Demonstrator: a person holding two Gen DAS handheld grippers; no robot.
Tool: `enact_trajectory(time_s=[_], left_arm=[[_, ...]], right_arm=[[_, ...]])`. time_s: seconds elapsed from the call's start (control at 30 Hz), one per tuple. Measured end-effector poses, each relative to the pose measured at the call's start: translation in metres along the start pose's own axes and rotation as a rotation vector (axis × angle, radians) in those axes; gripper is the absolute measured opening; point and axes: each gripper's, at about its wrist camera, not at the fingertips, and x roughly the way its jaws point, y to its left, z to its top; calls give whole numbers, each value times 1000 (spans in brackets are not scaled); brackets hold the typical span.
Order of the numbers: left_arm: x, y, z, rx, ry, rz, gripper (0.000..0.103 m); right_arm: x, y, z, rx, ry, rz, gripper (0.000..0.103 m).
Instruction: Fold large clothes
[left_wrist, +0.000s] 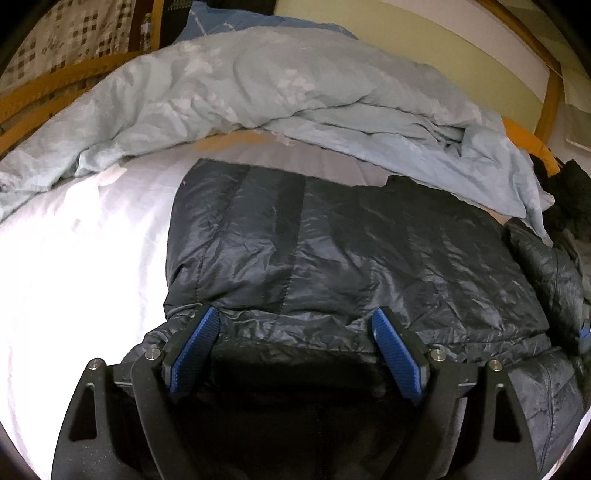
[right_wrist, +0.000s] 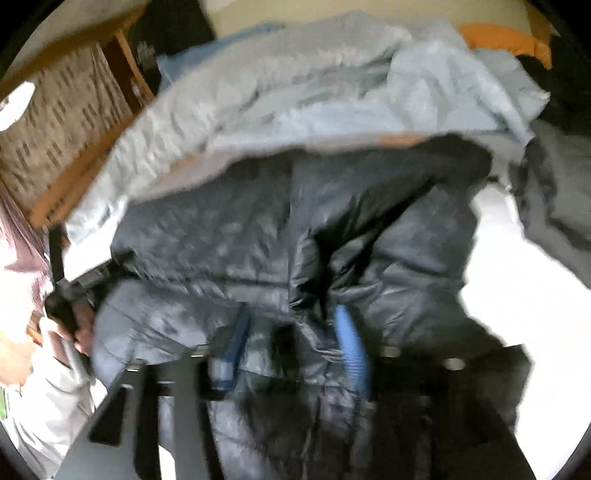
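A dark grey quilted puffer jacket (left_wrist: 332, 251) lies on the white bed sheet (left_wrist: 74, 258). My left gripper (left_wrist: 295, 325) is open, its blue pads (left_wrist: 195, 343) spread wide over the jacket's near edge, gripping nothing. In the blurred right wrist view the same jacket (right_wrist: 258, 229) is bunched up, and my right gripper (right_wrist: 291, 332) has a fold of it between its blue pads (right_wrist: 351, 343); the jaws stand part open around the fabric. The left gripper also shows at the left of the right wrist view (right_wrist: 74, 295), held by a hand.
A crumpled light blue duvet (left_wrist: 277, 92) lies heaped across the far side of the bed. An orange wooden bed frame (left_wrist: 37, 96) runs behind it. More dark clothing (left_wrist: 569, 199) lies at the right. A patterned curtain (right_wrist: 62, 122) hangs at the left.
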Motion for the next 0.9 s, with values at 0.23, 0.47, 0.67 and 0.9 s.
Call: enact_trajectory(time_s=[0.23, 0.47, 0.67, 0.9], left_arm=[[-29, 4, 5, -16, -100, -27, 84], [-41, 5, 13, -37, -151, -58, 84], [-37, -1, 14, -9, -161, -12, 84], [-80, 10, 25, -2, -348, 30, 84]], right_arm=[[-46, -62, 50, 188, -164, -120, 61], [21, -144, 97, 458, -77, -76, 65], [83, -161, 98, 546, 21, -1, 55], [31, -34, 110, -26, -187, -178, 5]])
